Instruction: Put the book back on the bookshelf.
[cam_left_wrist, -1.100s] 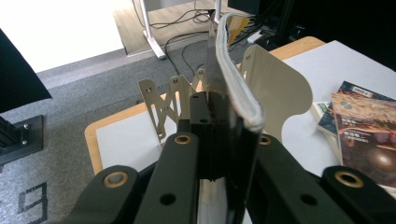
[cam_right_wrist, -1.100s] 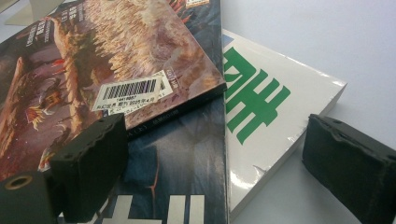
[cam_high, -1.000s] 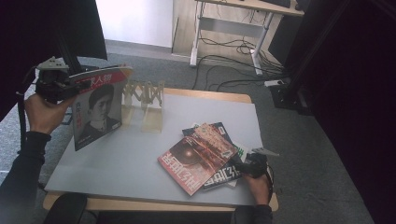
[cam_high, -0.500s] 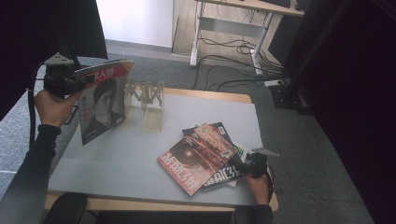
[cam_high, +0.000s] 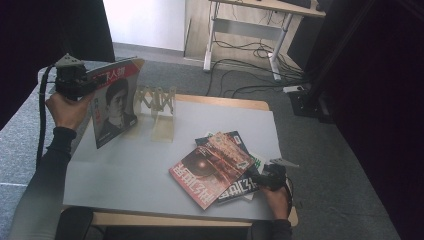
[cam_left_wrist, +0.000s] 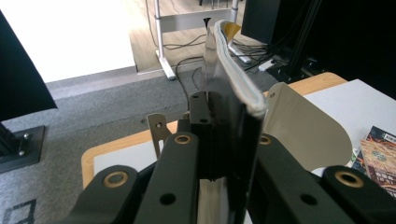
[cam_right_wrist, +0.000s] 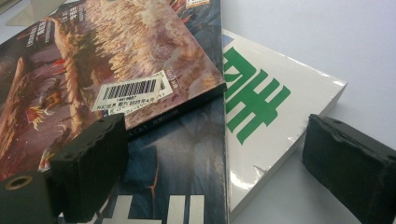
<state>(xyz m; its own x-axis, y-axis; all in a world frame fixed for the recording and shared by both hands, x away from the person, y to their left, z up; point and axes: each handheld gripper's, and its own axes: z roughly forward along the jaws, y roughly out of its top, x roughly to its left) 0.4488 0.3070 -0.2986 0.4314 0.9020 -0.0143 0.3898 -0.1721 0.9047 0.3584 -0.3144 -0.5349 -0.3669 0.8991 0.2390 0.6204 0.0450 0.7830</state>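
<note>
Magazine: glossy, thin, red-topped cover with a portrait (cam_high: 114, 107), being held upright above the table's left edge, just beside the rack; in the left gripper view its layered page edges (cam_left_wrist: 238, 79) are curving upward.
Left gripper: black jaws (cam_high: 92, 82) are clamping the magazine's upper edge, spine side; the grey plate is sitting on top, a cable is hanging down.
Left hand: (cam_high: 67, 107) is gripping the handle from below, forearm in a dark sleeve rising from the bottom left.
Rack: pale wooden accordion lattice (cam_high: 156, 100) is standing on a flat base at the table's back.
Stack: three glossy magazines (cam_high: 215, 167) are lying fanned and overlapping near the right front; the top one is red-brown with a barcode label (cam_right_wrist: 133, 88), the lowest white with green characters.
Right gripper: (cam_right_wrist: 210, 177) jaws are standing apart, rough foam-like pads either side of the stack's corner, low over it, gripping nothing.
Table: smooth grey top (cam_high: 125, 175), wooden rim.
Hard to make out: the stack's lower covers are mostly overlapped; whether the pads are touching the stack I cannot tell.
</note>
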